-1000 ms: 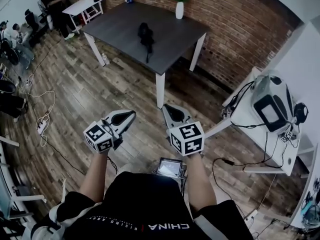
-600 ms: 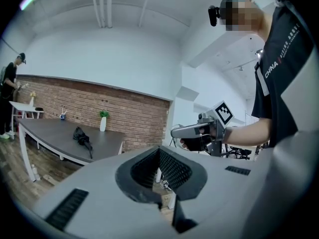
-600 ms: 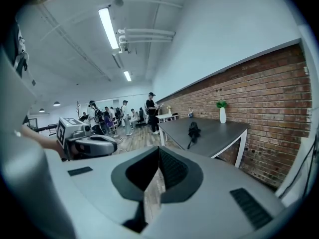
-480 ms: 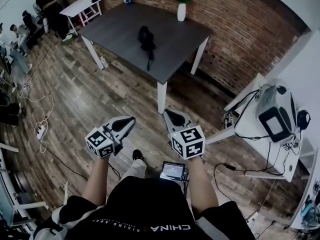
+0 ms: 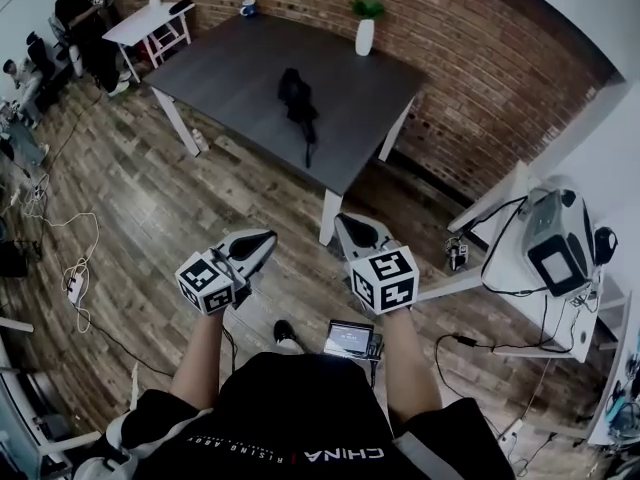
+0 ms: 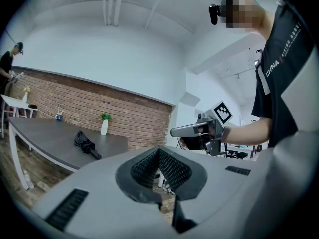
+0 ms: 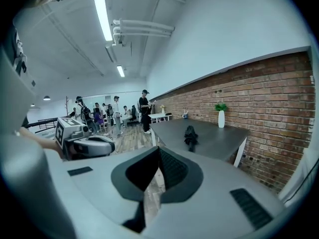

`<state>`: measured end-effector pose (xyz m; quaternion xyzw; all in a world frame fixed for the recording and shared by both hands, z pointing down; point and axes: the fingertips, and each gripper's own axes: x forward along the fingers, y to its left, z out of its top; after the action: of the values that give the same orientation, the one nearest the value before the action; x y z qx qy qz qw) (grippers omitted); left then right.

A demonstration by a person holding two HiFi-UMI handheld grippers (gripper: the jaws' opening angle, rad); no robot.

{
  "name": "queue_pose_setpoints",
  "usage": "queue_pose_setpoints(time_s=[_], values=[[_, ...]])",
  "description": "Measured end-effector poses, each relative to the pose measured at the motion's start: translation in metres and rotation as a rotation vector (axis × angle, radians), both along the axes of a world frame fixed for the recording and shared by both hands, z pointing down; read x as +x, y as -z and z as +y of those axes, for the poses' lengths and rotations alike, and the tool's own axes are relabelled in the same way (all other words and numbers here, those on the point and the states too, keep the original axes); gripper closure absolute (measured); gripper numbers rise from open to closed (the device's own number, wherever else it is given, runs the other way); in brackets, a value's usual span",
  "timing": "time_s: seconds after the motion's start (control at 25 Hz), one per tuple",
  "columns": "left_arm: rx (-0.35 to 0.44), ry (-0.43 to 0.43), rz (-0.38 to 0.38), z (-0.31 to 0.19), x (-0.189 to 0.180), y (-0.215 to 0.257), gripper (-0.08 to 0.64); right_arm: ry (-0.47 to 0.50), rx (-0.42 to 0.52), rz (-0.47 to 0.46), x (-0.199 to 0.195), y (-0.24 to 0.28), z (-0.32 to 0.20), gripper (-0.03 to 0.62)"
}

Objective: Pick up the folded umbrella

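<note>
Umbrella [image 5: 297, 96] drew nearer; only head view shows the small screen [image 5: 349, 338].

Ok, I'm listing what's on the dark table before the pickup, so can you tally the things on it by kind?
Folded umbrella: 1
White vase with a green plant: 1
Small blue cup: 1
Total: 3
</note>
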<state>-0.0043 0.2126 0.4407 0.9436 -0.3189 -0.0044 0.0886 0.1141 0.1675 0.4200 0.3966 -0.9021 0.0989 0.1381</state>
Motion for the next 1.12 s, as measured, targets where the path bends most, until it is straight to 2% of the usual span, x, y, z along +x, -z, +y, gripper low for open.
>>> queue_pose_setpoints(time_s=[0.32, 0.68, 0.88, 1.12], values=[[-0.024, -0.054, 0.007, -0.024, -0.032, -0.007, 0.557, -0.045, -0.008, -0.012, -0.038, 0.001, -0.03, 0.583], [-0.073, -0.046, 0.031, -0.057, -0.044, -0.027, 0.557, -0.069, -0.07, 0.001, -0.044, -0.022, -0.063, 0.583], [-0.087, -0.017, 0.016, -0.096, -0.054, -0.038, 0.557, -0.047, -0.088, -0.011, -0.053, -0.036, -0.108, 0.583], [-0.101, 0.021, -0.008, -0.167, -0.063, -0.037, 0.557, -0.02, -0.094, -0.045, -0.059, -0.036, -0.182, 0.583]])
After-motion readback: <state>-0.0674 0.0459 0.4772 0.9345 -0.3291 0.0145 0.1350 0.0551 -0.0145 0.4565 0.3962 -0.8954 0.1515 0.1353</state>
